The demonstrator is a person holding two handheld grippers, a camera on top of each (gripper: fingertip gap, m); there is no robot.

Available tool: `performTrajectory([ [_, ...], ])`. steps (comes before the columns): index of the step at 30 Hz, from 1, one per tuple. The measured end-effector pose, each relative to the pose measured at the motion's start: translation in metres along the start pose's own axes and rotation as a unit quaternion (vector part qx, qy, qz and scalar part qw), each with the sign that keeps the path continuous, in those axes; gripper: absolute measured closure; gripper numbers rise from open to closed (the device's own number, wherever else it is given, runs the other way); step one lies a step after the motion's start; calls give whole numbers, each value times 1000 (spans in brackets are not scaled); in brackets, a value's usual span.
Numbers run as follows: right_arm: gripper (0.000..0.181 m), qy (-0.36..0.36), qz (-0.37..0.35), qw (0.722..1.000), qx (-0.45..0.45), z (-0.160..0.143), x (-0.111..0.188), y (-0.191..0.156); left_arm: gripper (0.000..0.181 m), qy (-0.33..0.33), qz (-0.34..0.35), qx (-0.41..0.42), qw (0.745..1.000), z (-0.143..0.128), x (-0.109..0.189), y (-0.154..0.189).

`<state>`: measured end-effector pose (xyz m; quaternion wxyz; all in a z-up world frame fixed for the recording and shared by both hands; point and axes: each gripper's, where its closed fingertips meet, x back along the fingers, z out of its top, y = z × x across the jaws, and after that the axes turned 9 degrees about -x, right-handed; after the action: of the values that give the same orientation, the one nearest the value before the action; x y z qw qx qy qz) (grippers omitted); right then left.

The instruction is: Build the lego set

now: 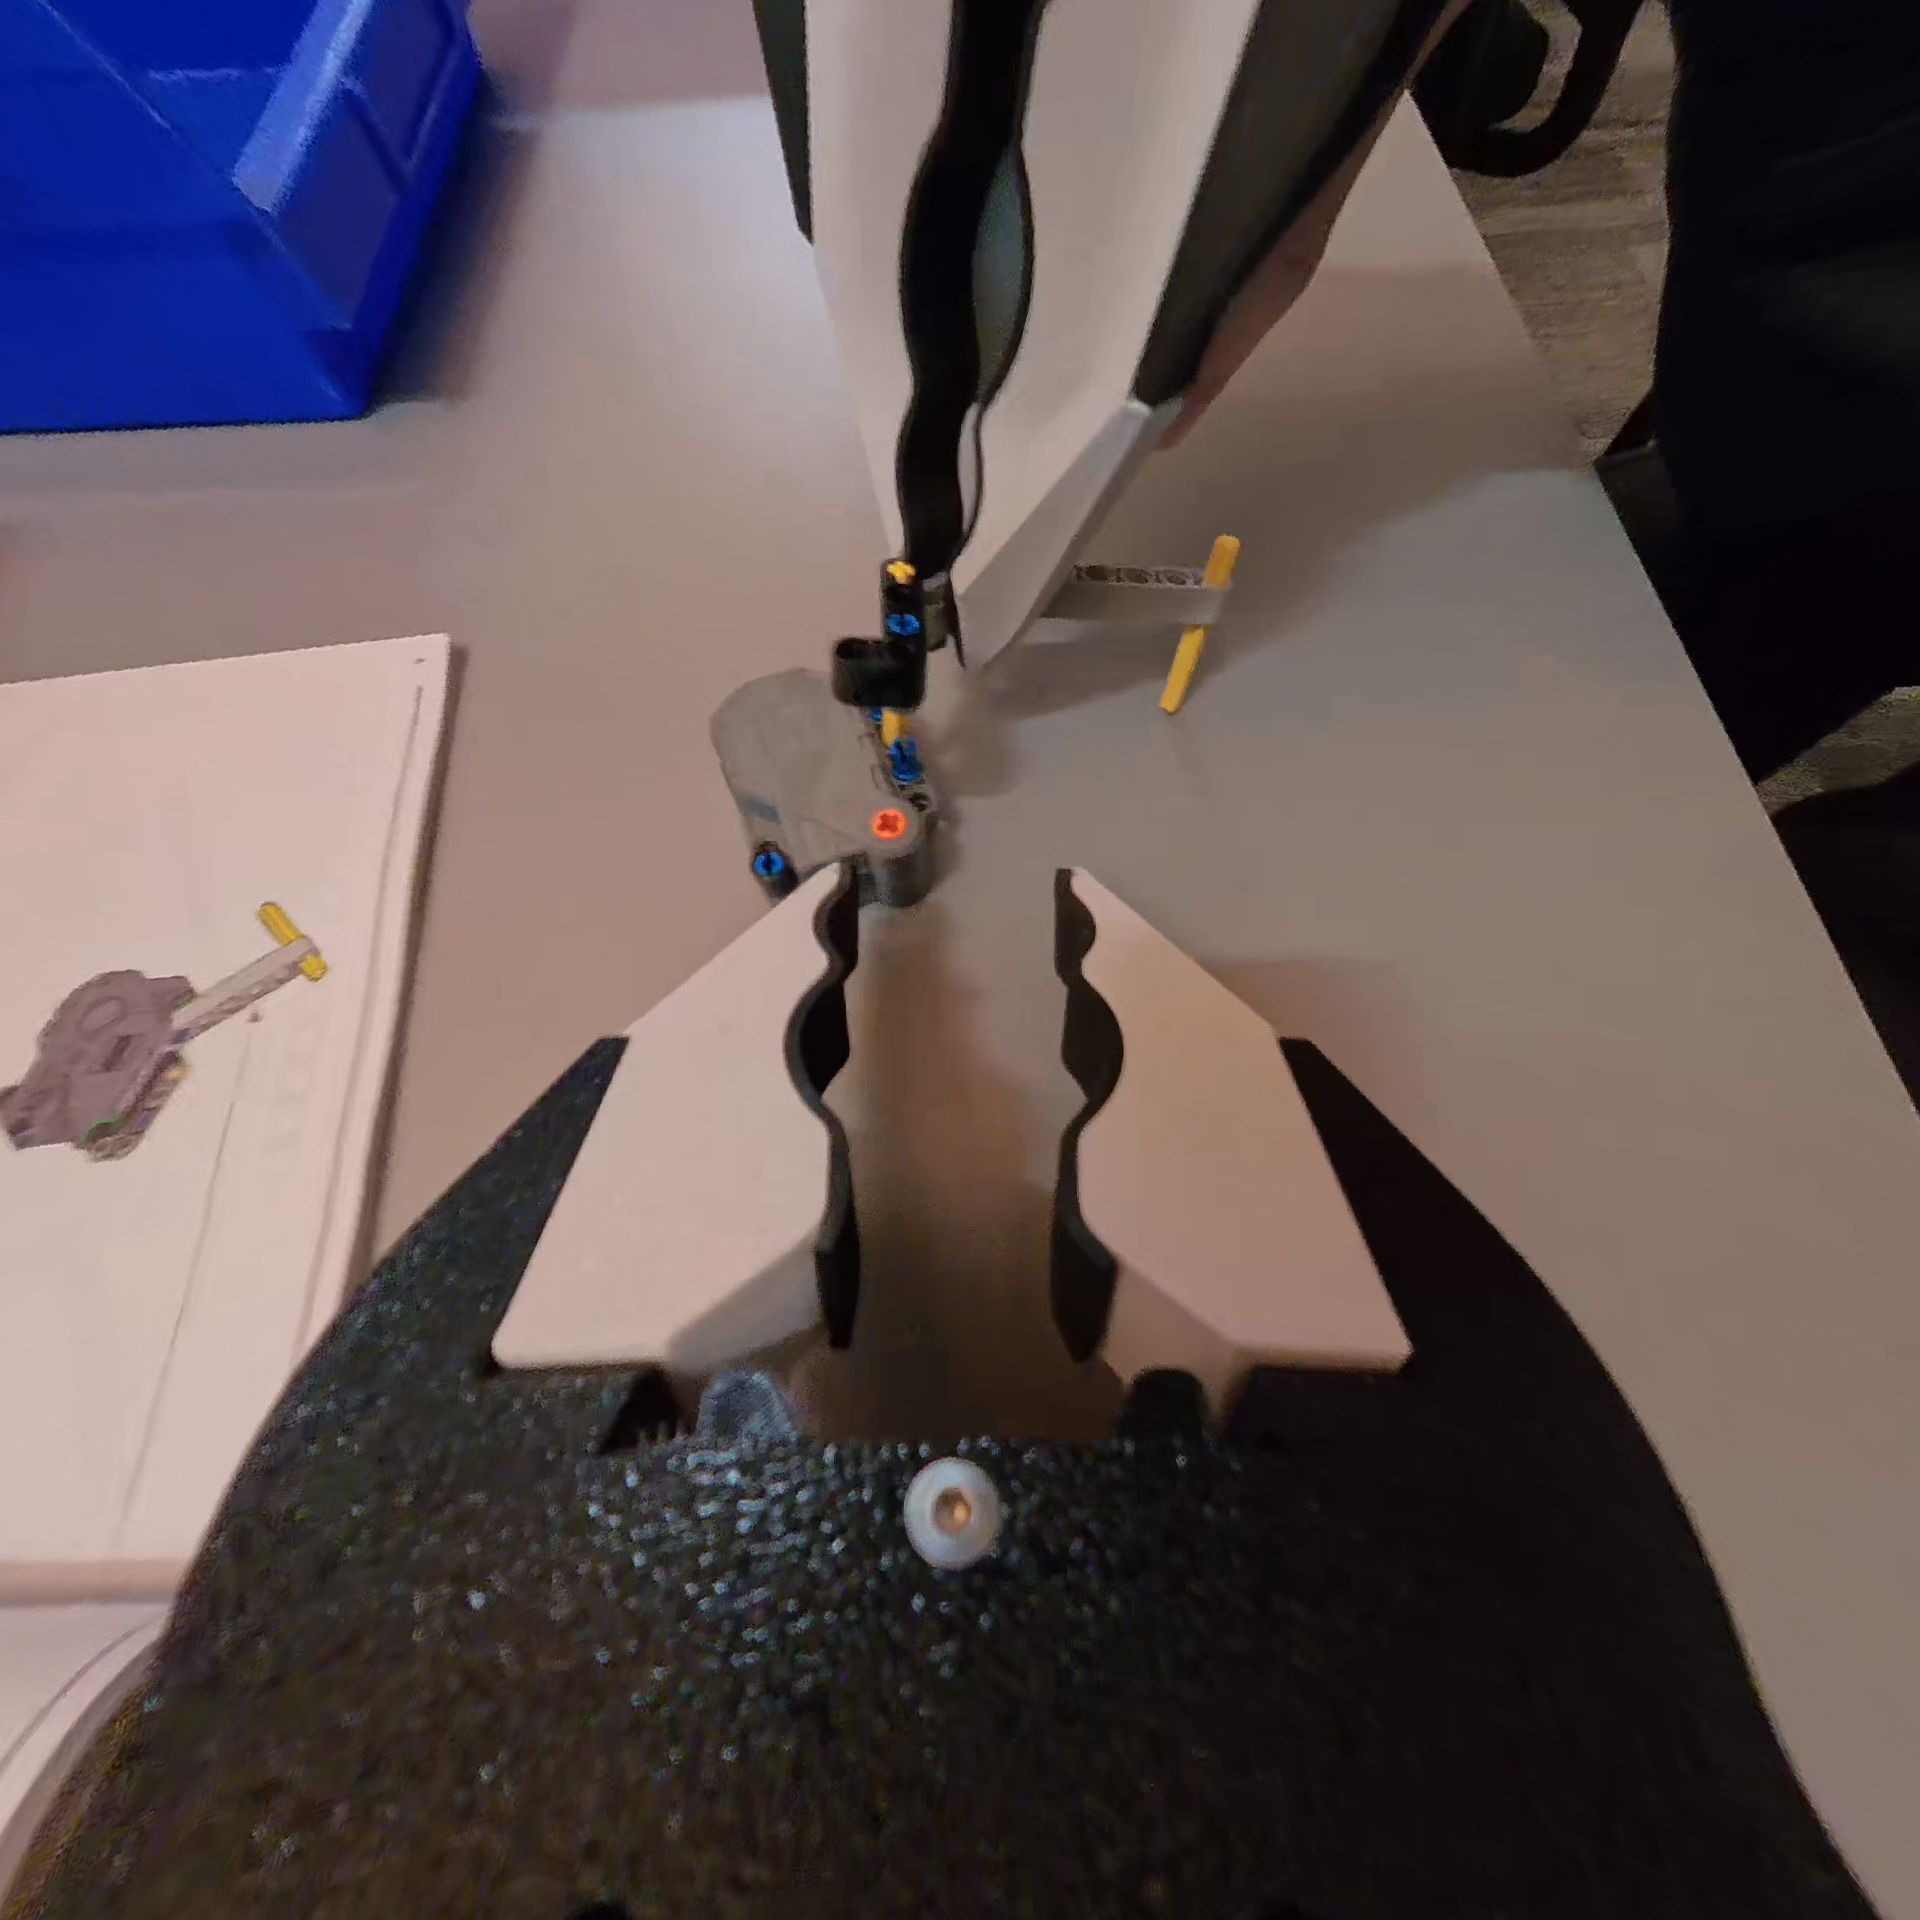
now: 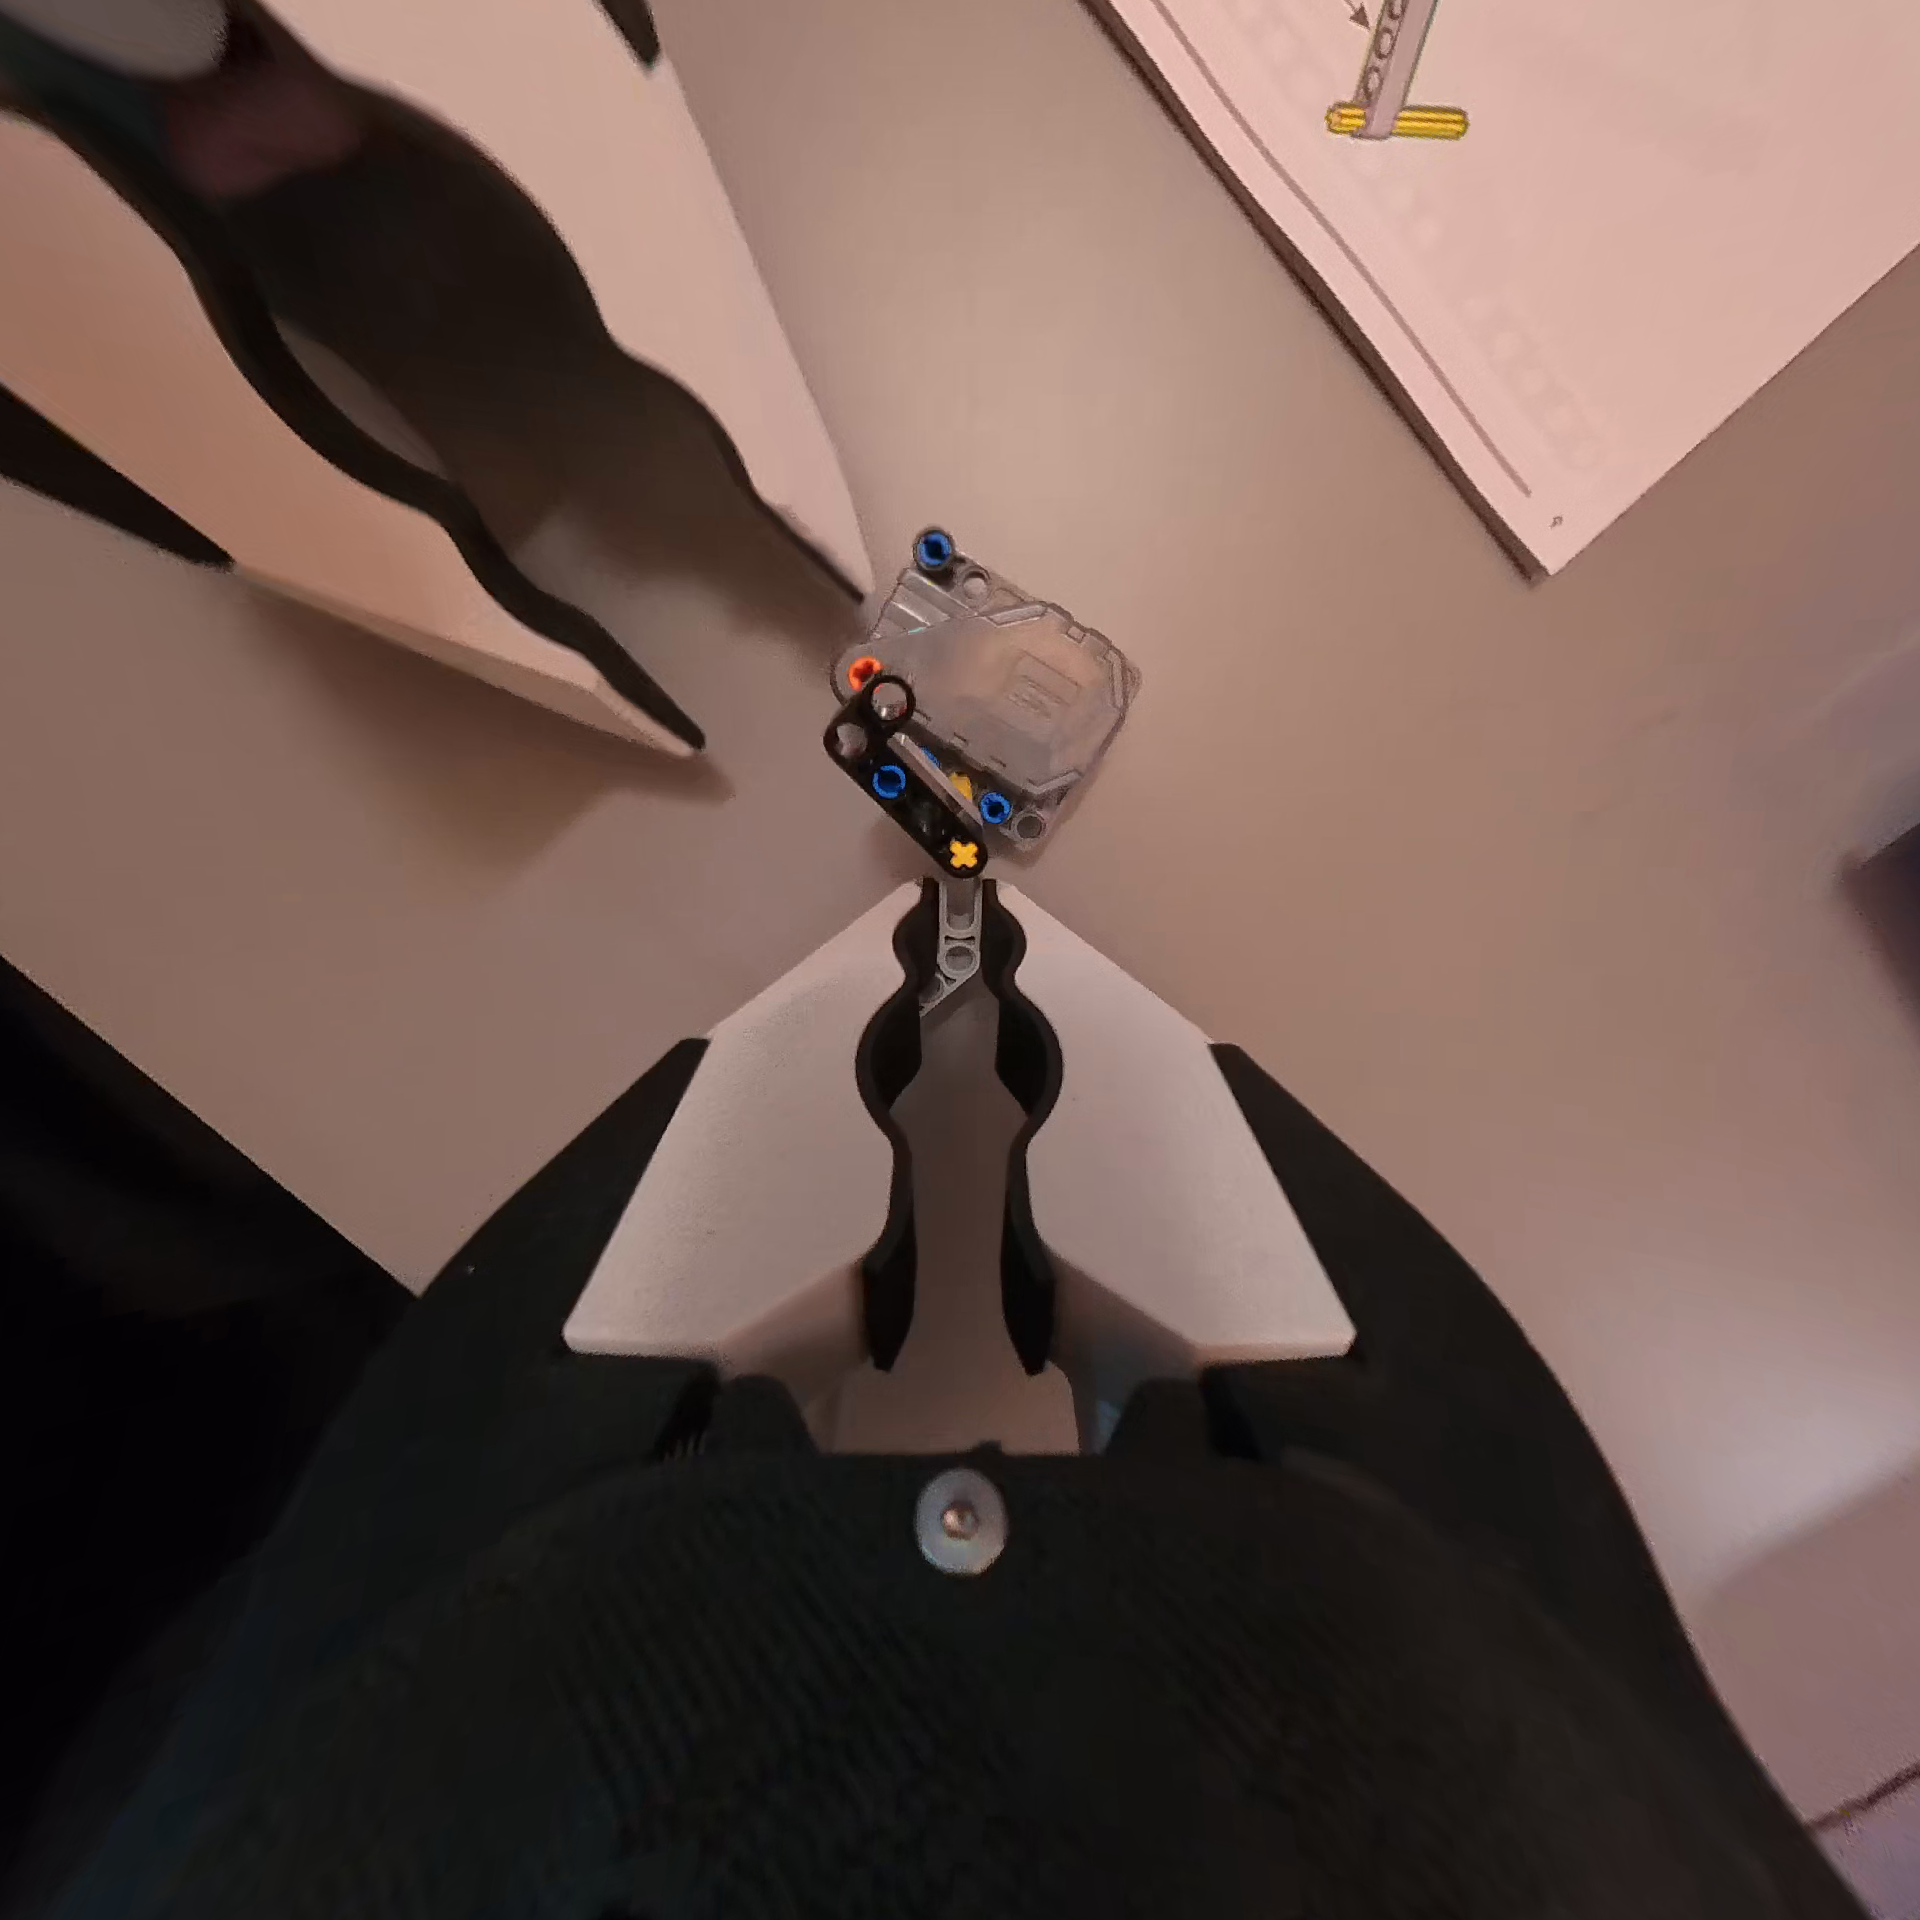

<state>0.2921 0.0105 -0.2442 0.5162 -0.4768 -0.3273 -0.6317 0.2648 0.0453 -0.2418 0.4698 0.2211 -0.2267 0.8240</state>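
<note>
A grey motor block with blue pins and an orange hub stands on the grey table; it also shows in the right wrist view. A black L-shaped beam with a yellow axle end is fixed on it and shows in the right wrist view too. My right gripper is shut on a thin grey beam, its tip at the black beam. In the left wrist view that grey beam sticks out sideways with a yellow axle through it. My left gripper is open, its left fingertip beside the block's base.
An open instruction booklet lies at the left, also in the right wrist view. A blue bin stands at the back left. The table's edge runs along the right, with dark floor beyond. My hands' fingertips stand some 5 cm from each other.
</note>
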Motion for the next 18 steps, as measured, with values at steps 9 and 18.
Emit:
performTrajectory([
  [9, 176, -32, -34, 996, 78, 1, 0, -1, 144, 108, 103, -99, 984, 52, 16, -15],
  [18, 176, -76, -14, 981, 176, 0, -1, 2, 172, 50, 105, -122, 986, 39, -5, -9],
])
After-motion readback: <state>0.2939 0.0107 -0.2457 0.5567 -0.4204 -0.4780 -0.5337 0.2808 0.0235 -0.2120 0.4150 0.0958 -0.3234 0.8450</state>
